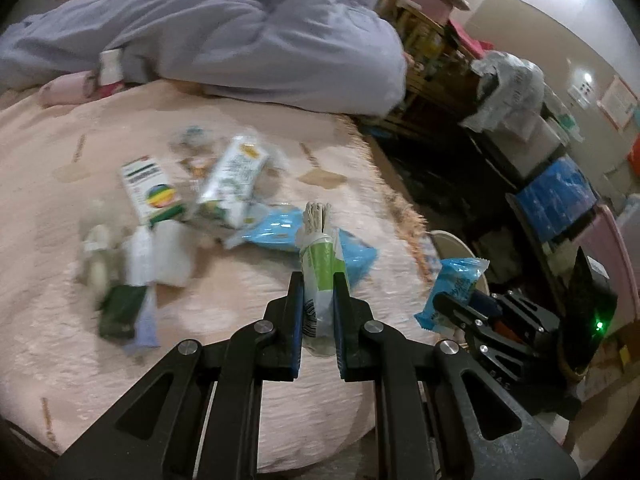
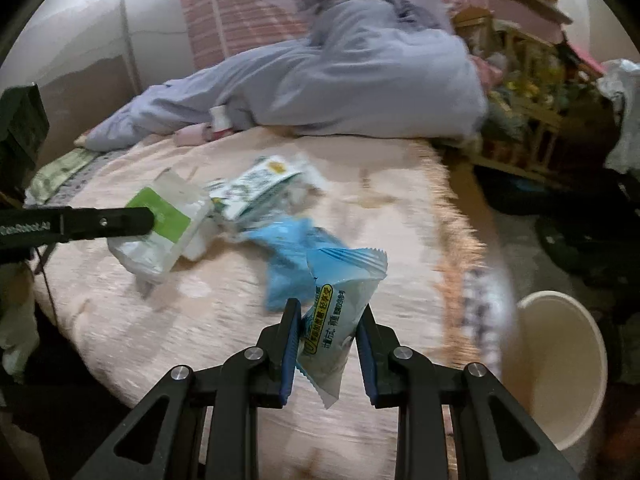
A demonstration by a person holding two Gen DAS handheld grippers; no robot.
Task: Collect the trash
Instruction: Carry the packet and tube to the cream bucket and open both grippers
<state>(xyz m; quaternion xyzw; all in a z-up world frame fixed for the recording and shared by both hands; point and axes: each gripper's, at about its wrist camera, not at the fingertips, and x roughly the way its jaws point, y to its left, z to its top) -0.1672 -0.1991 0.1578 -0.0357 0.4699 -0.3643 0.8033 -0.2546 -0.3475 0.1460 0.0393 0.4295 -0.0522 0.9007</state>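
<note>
My left gripper (image 1: 318, 284) is shut on a clear packet of cotton swabs with a green label (image 1: 318, 264), held above the pink bedspread (image 1: 60, 152); the packet also shows at the left of the right wrist view (image 2: 168, 228). My right gripper (image 2: 328, 312) is shut on a light blue snack wrapper (image 2: 340, 320), near the bed's right edge; it shows in the left wrist view too (image 1: 452, 288). Several pieces of trash lie on the bed: a white carton (image 1: 150, 190), a white and green pouch (image 1: 232, 176), a blue wrapper (image 1: 276, 226).
A cream bin (image 2: 560, 376) stands on the floor right of the bed. A lilac duvet (image 1: 240, 36) is heaped at the far end of the bed. Cluttered shelves and boxes (image 1: 552, 184) fill the right side.
</note>
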